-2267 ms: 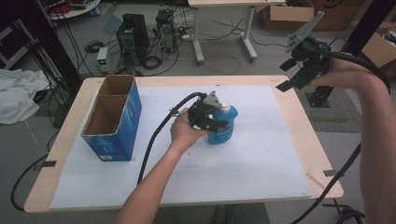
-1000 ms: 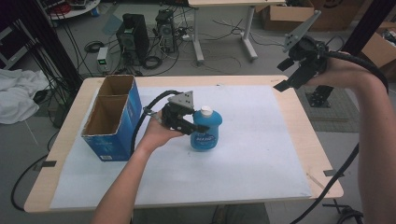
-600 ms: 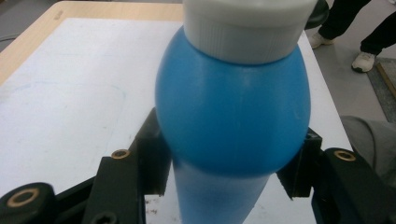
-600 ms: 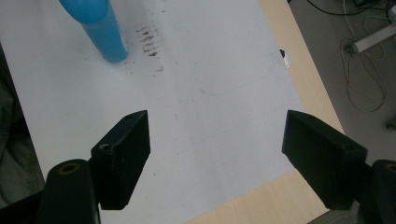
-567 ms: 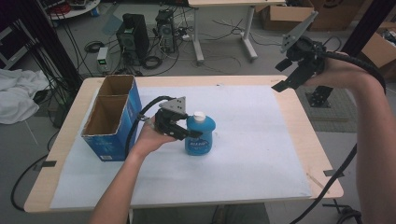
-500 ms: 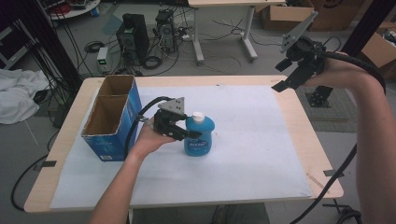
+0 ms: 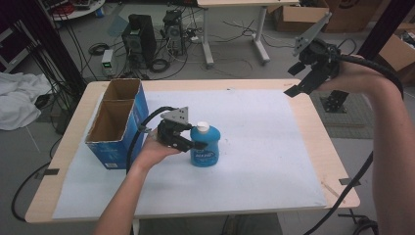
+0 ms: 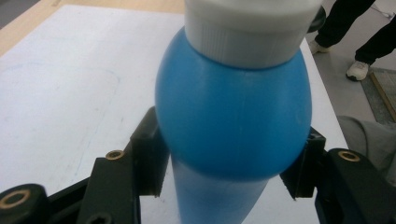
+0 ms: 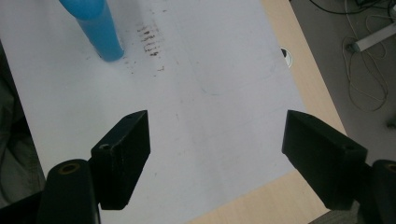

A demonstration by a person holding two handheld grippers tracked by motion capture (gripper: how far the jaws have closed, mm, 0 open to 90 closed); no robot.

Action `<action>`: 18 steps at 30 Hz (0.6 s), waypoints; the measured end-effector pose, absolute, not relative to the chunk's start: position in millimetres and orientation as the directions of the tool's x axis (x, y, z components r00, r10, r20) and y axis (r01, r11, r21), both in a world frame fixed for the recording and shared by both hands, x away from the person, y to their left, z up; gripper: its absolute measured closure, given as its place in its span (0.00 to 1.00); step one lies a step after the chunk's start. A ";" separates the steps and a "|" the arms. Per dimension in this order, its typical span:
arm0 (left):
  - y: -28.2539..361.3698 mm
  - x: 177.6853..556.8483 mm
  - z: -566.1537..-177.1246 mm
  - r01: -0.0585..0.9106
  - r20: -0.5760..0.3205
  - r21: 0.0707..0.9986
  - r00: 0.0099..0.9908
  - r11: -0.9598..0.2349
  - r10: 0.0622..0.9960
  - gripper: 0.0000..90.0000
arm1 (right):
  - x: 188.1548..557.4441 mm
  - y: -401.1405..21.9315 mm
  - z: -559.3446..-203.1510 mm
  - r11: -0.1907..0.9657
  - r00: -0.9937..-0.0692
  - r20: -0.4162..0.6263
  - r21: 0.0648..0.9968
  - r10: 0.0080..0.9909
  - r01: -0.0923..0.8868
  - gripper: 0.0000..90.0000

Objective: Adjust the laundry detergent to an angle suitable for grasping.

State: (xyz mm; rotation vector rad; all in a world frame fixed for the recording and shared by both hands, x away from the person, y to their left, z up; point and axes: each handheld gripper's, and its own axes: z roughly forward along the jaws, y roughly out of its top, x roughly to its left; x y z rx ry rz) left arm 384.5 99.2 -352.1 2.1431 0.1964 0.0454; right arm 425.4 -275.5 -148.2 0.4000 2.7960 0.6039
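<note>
Left gripper (image 7: 195, 145) has its two jaws on both sides of the blue bottle (image 7: 205, 146), and its jaws have just been opening a little. From the left gripper view, the left pad seems to touch the round blue body (image 8: 233, 105), while beside the right pad a very thin gap can be there; I cannot tell for sure if the pads press on it. Right gripper (image 7: 299, 81) is raised in the air above the far right corner of the table (image 7: 336, 166), well apart from the bottle. Its jaws stand wide apart with nothing between them, as the right gripper view shows.

Counting the things: one blue bottle with one white cap (image 7: 202, 128), one blue cardboard box (image 7: 116, 128) with two open compartments, one white sheet (image 7: 264, 147) that covers most of the table, and two grippers.

On the sheet the bottle stands upright, a little left of the middle, and near the box but not touching it. Left hand (image 7: 155, 149) is between the box and the bottle. To the right of the bottle the sheet is free up to the right edge, and the front part also has open room. At the left edge the box takes the space, close to the far left corner
</note>
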 end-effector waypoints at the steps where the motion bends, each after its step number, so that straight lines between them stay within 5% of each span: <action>1: 99.1 384.5 -351.8 0.121 -0.041 0.833 0.986 -0.539 0.159 0.49 | 425.2 -275.4 -148.1 0.876 -0.931 -0.186 0.433 0.316 0.211 0.26; 5: 97.8 381.6 -349.4 0.117 -0.021 0.827 0.984 -0.550 0.178 0.47 | 425.2 -275.3 -147.6 0.876 -0.931 -0.186 0.433 0.315 0.210 0.26; 12: 100.7 374.4 -337.4 0.160 0.008 0.769 0.966 -0.619 0.260 0.23 | 424.7 -275.0 -147.3 0.876 -0.932 -0.186 0.435 0.311 0.206 0.26; 18: 112.7 366.1 -310.7 0.175 0.046 0.711 0.955 -0.681 0.294 0.17 | 424.1 -274.0 -147.3 0.876 -0.936 -0.182 0.439 0.303 0.198 0.26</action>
